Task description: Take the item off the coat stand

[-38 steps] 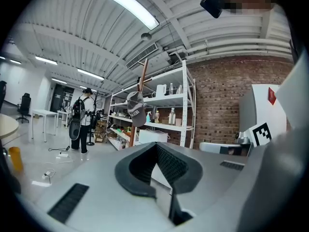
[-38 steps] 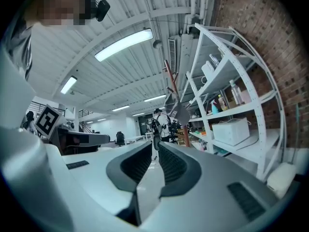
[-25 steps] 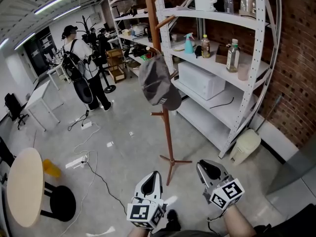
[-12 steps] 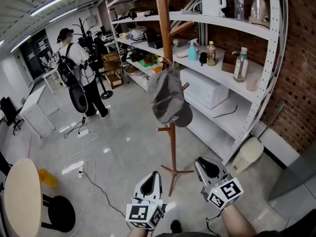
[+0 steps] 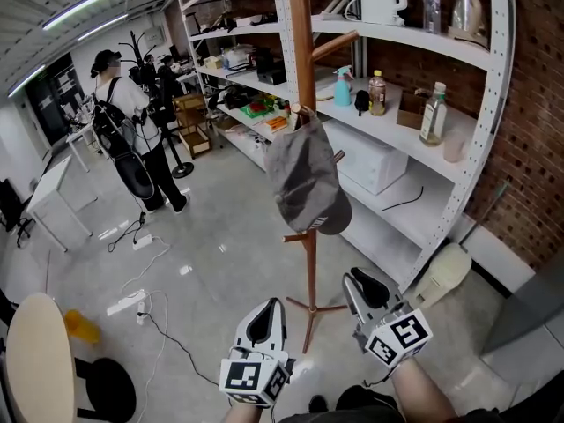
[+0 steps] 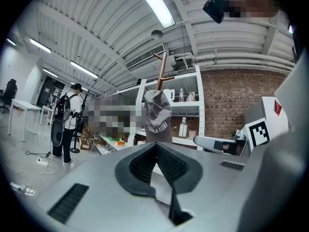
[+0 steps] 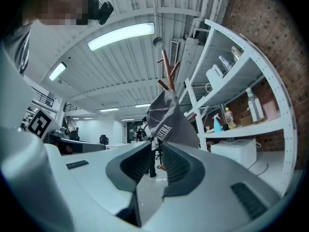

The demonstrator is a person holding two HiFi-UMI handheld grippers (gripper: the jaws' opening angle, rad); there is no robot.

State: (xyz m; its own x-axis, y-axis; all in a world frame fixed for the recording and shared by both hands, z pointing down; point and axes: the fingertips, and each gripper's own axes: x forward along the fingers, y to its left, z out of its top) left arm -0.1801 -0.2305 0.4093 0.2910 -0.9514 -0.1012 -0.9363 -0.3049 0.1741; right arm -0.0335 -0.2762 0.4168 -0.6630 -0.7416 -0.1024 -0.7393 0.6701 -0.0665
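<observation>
The grey fabric cap (image 5: pixel 302 176) hangs from a peg high on the brown wooden coat stand (image 5: pixel 309 271). It is ahead of and well above both claws, roughly on the line between them, and each gripper view shows it (image 6: pixel 157 117) well beyond the tips, not at them. Its long axis runs nearly straight down beside the pole. The top is hooked at the peg, and the darker lower edge, which looks like the brim, points to the floor and slightly toward the right claw's side. Over the past second the stand and cap have come nearer and grown in the head view, while the claws have kept low in the picture. I judge this an approach, with the reach upward not yet begun. The left claw (image 5: pixel 269 311) has its jaws together on nothing, and the right claw (image 5: pixel 363 285) is likewise closed and empty, so either must open before it can take the cap. The white metal shelving (image 5: pixel 458 170) stands just behind the stand, beyond the right claw.
</observation>
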